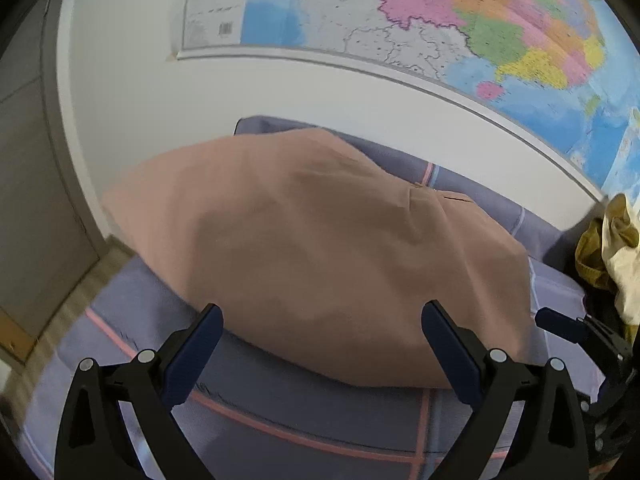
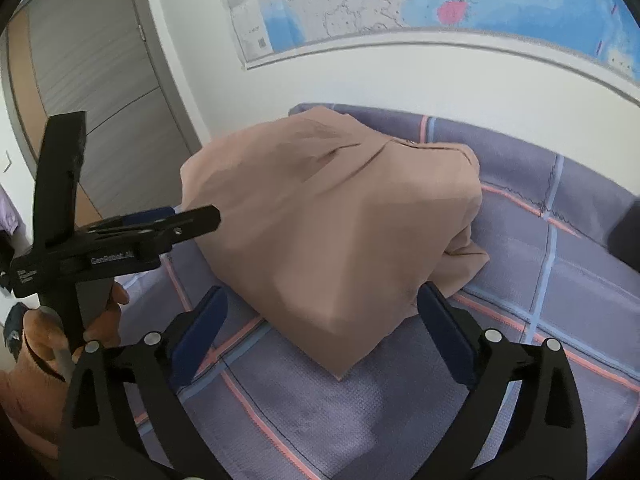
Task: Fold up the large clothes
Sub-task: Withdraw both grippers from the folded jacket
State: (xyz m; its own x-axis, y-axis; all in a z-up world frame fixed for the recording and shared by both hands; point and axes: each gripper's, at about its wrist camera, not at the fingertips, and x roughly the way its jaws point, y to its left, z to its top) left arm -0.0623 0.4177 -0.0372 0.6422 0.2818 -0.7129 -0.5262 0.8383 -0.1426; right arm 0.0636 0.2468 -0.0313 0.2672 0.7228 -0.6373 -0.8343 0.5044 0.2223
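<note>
Both jaws stand wide and hold nothing: the left hand-held gripper (image 1: 322, 334) and the right hand-held gripper (image 2: 322, 316) hover at the near edge of the folded tan garment (image 2: 332, 216), which lies on the checked purple bedsheet (image 2: 560, 264). I would press the bundle flat and square its loose corner before the next fold.

Left wrist view: looks forward along the left gripper (image 1: 322, 334) fingers, angled down over the near edge of the folded tan garment (image 1: 320, 248), close to it, facing the wall map (image 1: 460, 28). The right gripper (image 1: 560, 322) enters at its right edge.

Right wrist view: looks along the right gripper (image 2: 320, 312), from close and slightly higher, facing the same wall. The left gripper (image 2: 172, 228) appears side-on at left.

Shared: garment, purple plaid bedcover (image 2: 540, 272), map, grey door (image 2: 100, 92).
</note>
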